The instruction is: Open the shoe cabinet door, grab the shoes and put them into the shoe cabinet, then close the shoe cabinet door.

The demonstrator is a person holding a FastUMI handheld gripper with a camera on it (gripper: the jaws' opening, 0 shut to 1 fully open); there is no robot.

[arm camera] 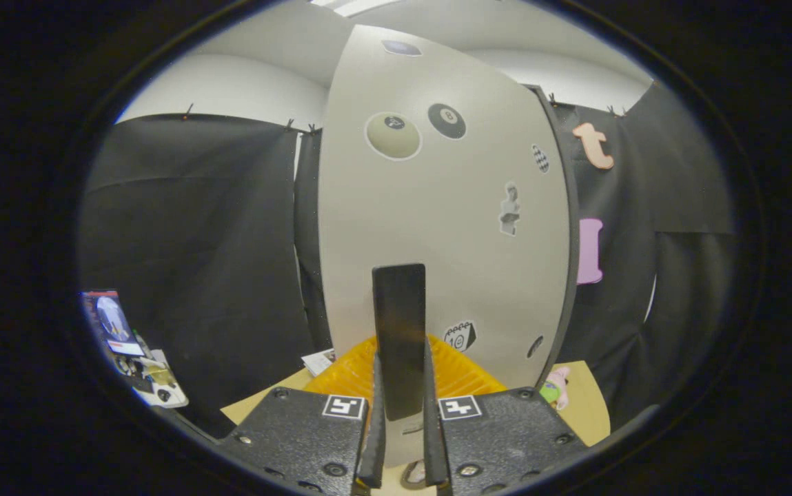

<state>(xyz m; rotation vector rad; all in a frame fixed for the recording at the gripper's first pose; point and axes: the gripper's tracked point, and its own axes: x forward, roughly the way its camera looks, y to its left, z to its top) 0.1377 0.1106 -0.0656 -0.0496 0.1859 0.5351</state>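
Observation:
The shoe cabinet door point(437, 227), a pale grey panel with several stickers, stands upright straight ahead of me. Its black flat handle point(399, 310) sticks out from the lower middle of the door and runs down between my fingers. My gripper point(402, 393) is shut on that handle, with both black fingers point(375, 427) pressed against its sides. A yellow ribbed object point(464, 375) lies low at the door's foot, just beyond the fingers; I cannot tell whether it is a shoe.
A tan wooden surface point(585, 413) runs under the cabinet. A small pink and green toy point(555, 387) lies on it by the door's lower right corner. At the far left sit a screen and small clutter point(127, 344).

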